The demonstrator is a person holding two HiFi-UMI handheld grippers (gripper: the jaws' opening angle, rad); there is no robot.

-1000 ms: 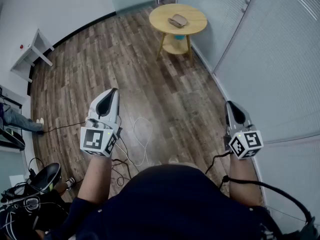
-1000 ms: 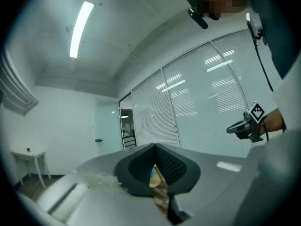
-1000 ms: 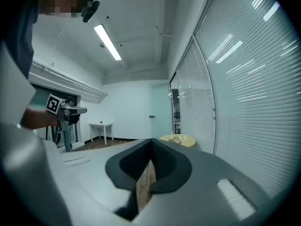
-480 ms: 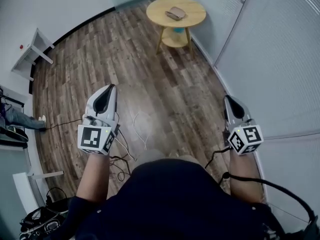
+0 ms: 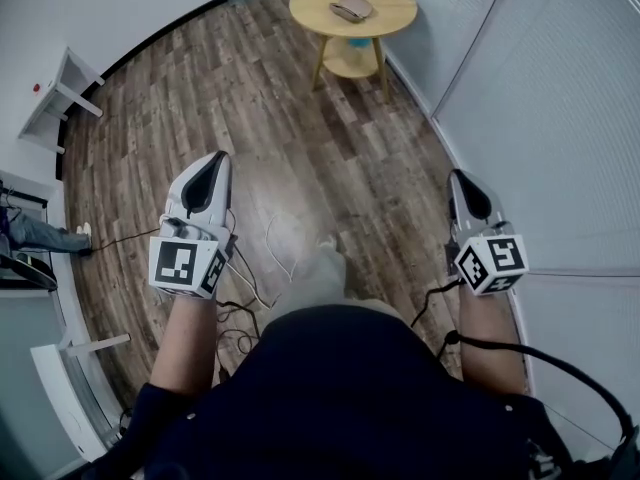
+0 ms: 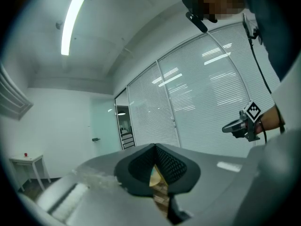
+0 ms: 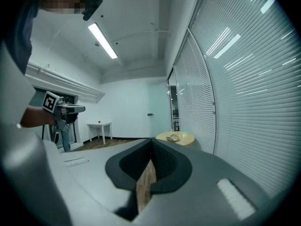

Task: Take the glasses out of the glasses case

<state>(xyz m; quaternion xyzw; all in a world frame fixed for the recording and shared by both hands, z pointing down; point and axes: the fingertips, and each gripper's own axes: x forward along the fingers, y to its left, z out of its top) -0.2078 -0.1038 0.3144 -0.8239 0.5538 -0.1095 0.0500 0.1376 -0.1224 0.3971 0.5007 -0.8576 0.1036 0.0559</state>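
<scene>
case (image 5: 351, 8) lay mid-top on round table (image 5: 392, 20), at room's far end | table's right edge stood just beside blind wall (image 5: 560, 118) | bare wood floor (image 5: 300, 128) lay open between table and grippers | left gripper (image 5: 217, 158) and right gripper (image 5: 457, 176): jaws together, nothing held, well apart from case

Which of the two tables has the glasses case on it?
The round wooden table, far ahead, carries the glasses case; the white rectangular table at the left does not.
</scene>
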